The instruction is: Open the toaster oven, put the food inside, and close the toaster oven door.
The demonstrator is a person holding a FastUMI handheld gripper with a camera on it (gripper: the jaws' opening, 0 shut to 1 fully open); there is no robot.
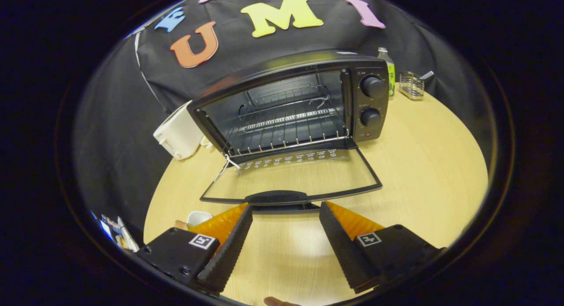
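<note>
The gripper is held with its two ribbed, wedge-shaped fingers spread wide, and nothing is gripped between them. Just ahead of the fingertips, the curved handle of the toaster oven door is seen, close to the tips but not clasped. The door, a glass pane in a dark frame, is lowered flat over the pale wood-grain table. Beyond it the boxy black toaster oven stands open, with a wire rack of thin metal bars shown inside and two round knobs set on its right panel. Beside the oven's left wall a white plastic appliance is placed. Beyond the oven to the right, a bottle and a small wire holder are set. Just left of the left finger, a small white cup is partly hidden.
</note>
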